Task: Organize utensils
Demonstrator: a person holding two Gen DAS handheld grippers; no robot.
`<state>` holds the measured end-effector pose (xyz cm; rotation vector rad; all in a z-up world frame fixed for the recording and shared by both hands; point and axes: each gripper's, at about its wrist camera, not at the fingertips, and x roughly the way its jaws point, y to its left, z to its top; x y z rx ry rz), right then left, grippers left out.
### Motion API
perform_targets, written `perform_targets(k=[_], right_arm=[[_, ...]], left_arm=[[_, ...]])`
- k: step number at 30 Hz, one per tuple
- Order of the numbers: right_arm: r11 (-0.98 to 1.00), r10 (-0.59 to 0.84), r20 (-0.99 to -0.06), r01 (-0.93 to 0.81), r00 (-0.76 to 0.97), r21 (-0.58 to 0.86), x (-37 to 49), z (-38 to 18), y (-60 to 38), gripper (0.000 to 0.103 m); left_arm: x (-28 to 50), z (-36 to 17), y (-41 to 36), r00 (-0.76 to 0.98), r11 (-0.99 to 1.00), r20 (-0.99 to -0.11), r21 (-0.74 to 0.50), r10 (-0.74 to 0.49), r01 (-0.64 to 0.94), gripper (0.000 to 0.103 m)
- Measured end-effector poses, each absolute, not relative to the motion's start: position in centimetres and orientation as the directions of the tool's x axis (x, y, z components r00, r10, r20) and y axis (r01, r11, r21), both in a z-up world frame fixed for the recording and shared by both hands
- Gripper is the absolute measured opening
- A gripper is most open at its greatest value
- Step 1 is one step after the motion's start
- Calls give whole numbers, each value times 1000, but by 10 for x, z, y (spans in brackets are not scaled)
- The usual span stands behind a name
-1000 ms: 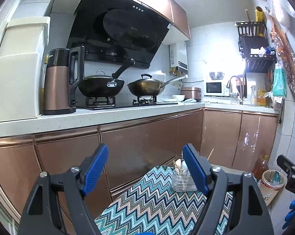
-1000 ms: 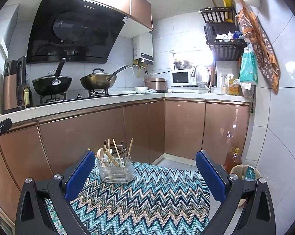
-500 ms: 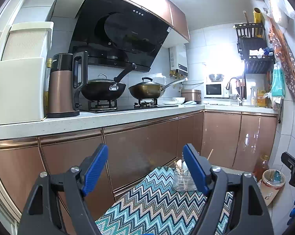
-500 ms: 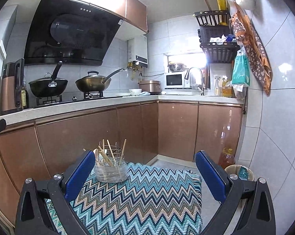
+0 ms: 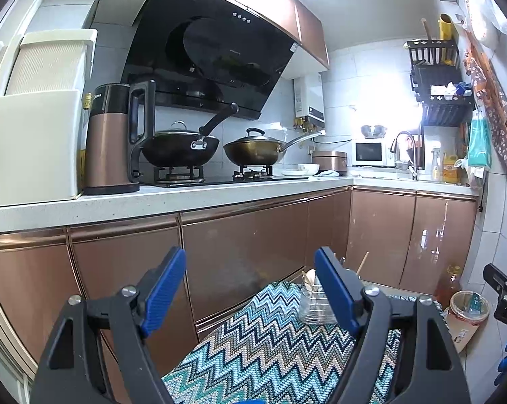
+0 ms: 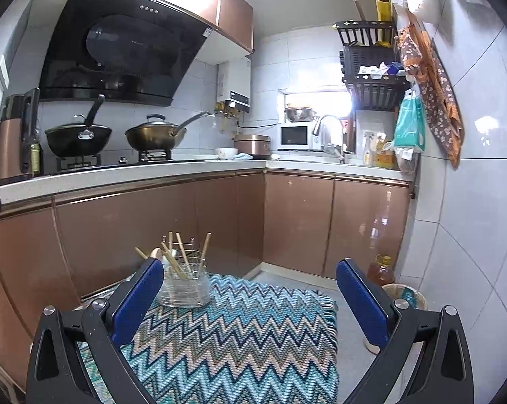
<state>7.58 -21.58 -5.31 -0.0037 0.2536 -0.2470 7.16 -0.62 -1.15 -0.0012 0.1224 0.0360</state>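
A clear utensil holder (image 6: 182,288) stands at the far left end of a zigzag-patterned cloth (image 6: 240,333). It holds several wooden chopsticks (image 6: 181,257) and a pale spoon. In the left wrist view the holder (image 5: 312,306) is partly hidden behind my right finger. My left gripper (image 5: 250,291) is open and empty, held above the cloth's near end. My right gripper (image 6: 250,298) is open and empty, above the cloth, with the holder just past its left fingertip (image 6: 142,291).
Copper cabinet fronts (image 6: 152,222) run close behind the cloth under a white counter (image 5: 152,198) with a kettle, two woks and a microwave. A bin (image 6: 405,298) and an oil bottle (image 6: 381,269) stand on the floor at the right by the tiled wall.
Both grippers have tilted up and drawn back a little, so the holder sits lower and nearer the left fingertip in the right wrist view. Both stay open and empty.
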Motion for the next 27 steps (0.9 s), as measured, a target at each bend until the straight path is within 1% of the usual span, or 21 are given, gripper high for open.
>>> perform_targets(k=[17,27], right_arm=[[953,-302,-275,294,913,-73,81,-59,-216,103],[955,-296,-285,288,912,-71,90,-66,-221,103]], left_arm=[[84,-26,-1,982,997,-169,10,80,-79,78],[99,-37,3,975,995,-199,17,103,-101,78]])
